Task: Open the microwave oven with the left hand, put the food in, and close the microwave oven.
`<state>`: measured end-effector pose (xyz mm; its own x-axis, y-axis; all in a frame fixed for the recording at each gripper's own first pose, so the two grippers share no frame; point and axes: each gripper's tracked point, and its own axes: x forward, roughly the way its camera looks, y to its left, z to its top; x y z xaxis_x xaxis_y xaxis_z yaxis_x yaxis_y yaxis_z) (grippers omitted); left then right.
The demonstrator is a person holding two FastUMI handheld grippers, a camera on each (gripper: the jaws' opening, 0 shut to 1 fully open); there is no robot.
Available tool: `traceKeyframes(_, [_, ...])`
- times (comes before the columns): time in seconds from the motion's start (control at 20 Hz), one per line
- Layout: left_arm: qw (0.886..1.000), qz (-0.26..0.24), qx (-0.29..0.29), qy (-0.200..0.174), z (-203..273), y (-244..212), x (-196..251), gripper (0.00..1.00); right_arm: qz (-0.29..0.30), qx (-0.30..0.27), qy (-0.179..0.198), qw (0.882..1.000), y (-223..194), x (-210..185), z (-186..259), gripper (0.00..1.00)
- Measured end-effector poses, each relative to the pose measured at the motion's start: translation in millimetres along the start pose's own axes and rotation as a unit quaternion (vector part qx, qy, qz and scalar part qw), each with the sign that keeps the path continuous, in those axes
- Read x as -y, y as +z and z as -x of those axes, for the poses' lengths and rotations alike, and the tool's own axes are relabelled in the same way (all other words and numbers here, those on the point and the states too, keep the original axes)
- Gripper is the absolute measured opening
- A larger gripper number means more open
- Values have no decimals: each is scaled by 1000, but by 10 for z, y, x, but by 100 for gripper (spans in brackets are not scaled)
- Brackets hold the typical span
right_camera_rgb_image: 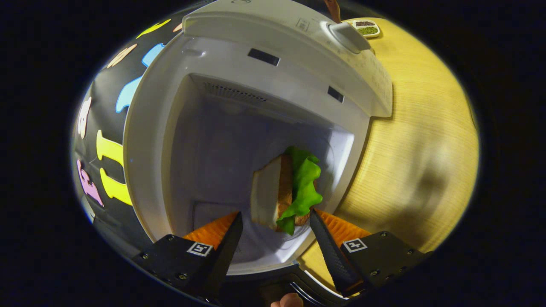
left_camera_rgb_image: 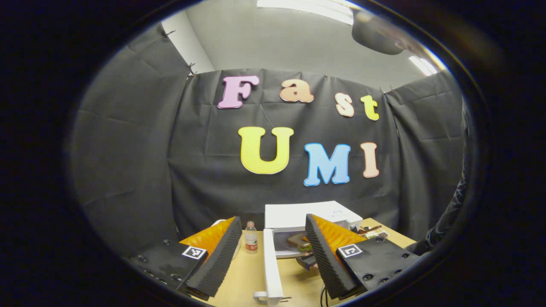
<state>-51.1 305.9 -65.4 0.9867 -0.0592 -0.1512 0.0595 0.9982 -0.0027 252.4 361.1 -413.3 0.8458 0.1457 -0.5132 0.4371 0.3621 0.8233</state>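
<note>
Right gripper view: right gripper point(right_camera_rgb_image: 276, 228) spread wide, gripping nothing — the sandwich point(right_camera_rgb_image: 283, 192) lies just ahead inside the microwave point(right_camera_rgb_image: 149, 128) cavity, long axis running away, lettuce toward the table point(right_camera_rgb_image: 418, 140). Left gripper view: left gripper point(left_camera_rgb_image: 273, 251) released, straddling the open door point(left_camera_rgb_image: 271, 264), bottle point(left_camera_rgb_image: 251, 238) beyond.

Left tongs point(left_camera_rgb_image: 269, 251) spread wide, gripping nothing, right tongs point(right_camera_rgb_image: 276, 238) also parted (rolled sideways), fingers apart
</note>
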Motion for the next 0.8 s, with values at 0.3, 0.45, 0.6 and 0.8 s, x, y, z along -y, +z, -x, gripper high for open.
traceKeyframes(0.3, [1000, -1, 10, -22, -144, -57, 291, 96, 145, -33, 14, 989, 148, 7, 653, 95])
traceKeyframes(0.45, [999, -2, 16, -40, -188, -55, 482, 96, 215, -52, 24, 975, 201, 15, 988, 95])
traceKeyframes(0.6, [999, 0, 15, -41, -226, -91, 544, 96, 273, -44, 34, 961, 366, 32, 1327, 95])
traceKeyframes(0.8, [1000, 11, 4, -26, -266, -236, 521, 96, 374, -7, 48, 926, 676, -30, 1875, 95])
